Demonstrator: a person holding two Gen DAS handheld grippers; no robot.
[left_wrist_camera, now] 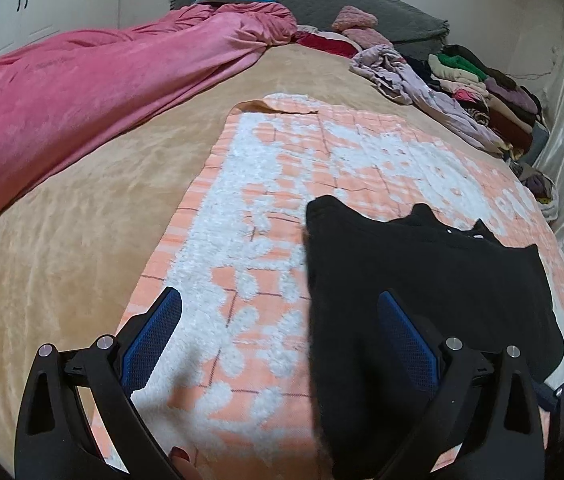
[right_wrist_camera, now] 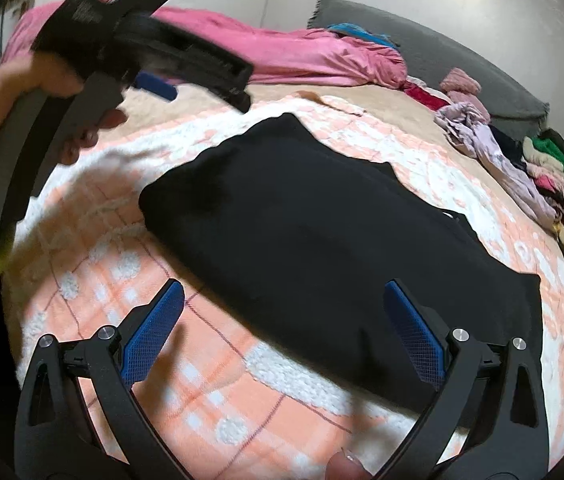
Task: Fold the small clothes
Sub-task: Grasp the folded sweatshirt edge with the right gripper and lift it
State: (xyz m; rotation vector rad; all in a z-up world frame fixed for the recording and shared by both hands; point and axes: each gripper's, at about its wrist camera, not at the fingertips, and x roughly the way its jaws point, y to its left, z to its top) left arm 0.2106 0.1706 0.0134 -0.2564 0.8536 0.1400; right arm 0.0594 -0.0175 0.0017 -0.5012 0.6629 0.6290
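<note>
Left tongs [left_wrist_camera: 279, 312] are wide, holding nothing; the black top [left_wrist_camera: 422, 280] lies right of them on the mat [left_wrist_camera: 265, 184]. Right tongs [right_wrist_camera: 284, 306] are wide too, over its near edge. One layer grabbed, and the fold could slip open.
</note>
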